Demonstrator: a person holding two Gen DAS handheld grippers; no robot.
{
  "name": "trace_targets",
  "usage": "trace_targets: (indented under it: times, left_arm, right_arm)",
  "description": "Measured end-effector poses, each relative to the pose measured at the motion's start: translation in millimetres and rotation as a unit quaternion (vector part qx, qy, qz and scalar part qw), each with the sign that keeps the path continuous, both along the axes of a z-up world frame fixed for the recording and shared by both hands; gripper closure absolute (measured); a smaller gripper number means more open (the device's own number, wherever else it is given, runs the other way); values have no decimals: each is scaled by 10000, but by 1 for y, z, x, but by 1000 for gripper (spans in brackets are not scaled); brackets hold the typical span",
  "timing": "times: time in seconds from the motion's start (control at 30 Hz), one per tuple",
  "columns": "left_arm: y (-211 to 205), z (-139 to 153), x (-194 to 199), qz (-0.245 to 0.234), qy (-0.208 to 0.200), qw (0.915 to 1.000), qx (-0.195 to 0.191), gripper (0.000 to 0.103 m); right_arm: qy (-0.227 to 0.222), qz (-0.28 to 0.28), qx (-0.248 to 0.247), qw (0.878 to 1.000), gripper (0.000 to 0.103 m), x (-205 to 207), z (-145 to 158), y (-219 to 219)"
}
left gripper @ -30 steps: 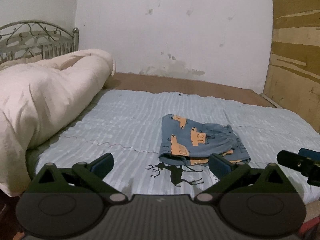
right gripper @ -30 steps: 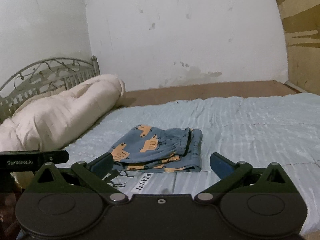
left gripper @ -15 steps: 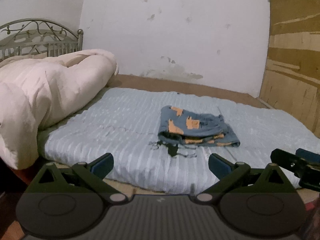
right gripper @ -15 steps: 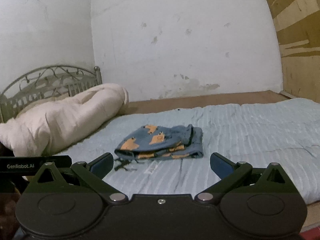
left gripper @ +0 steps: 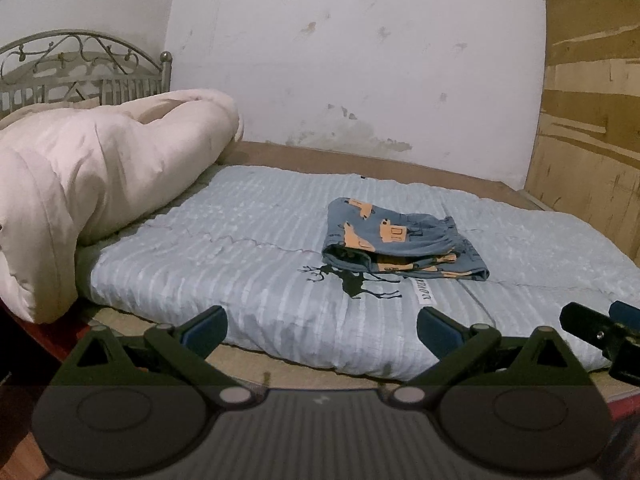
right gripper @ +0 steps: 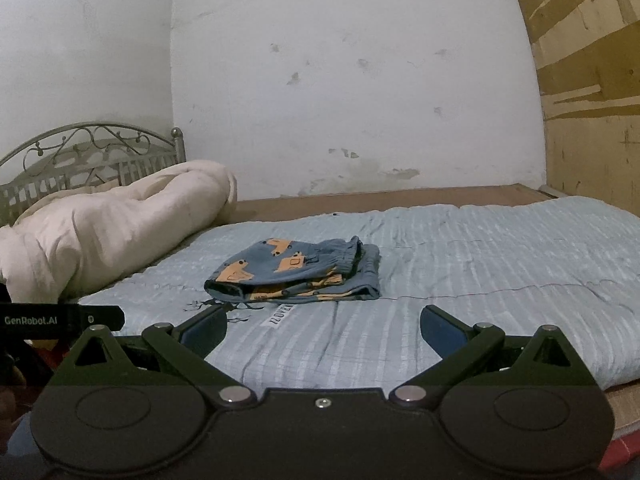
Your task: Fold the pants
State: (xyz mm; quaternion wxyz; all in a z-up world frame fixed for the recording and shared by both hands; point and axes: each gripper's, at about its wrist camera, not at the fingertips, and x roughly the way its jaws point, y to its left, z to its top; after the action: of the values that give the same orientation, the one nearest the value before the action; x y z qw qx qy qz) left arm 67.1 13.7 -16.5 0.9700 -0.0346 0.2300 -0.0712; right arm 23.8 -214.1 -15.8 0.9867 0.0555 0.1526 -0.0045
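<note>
Blue pants with orange vehicle print (left gripper: 394, 242) lie folded in compact stack on pale blue striped quilt (left gripper: 248, 248), near quilt's middle, just behind black deer print (left gripper: 352, 282) (white label beside it). Left gripper (left gripper: 322, 328) fingers spread wide, holding nothing, off quilt's near edge. Right gripper (right gripper: 323, 330) likewise wide, empty, over near edge. Rolled cream duvet (left gripper: 100, 184) at quilt's left end, before grey metal headboard (left gripper: 80, 68).

Left gripper (left gripper: 322, 330) jaws spread wide, right gripper (right gripper: 322, 330) likewise, level
</note>
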Motion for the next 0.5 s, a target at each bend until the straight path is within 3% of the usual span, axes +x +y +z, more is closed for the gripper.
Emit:
trace_targets:
  times: [0.5]
  left_arm:
    - [2, 2, 0, 34, 16, 10000, 54, 1]
  right_arm:
    - [54, 33, 54, 10000, 1, 1, 1, -1]
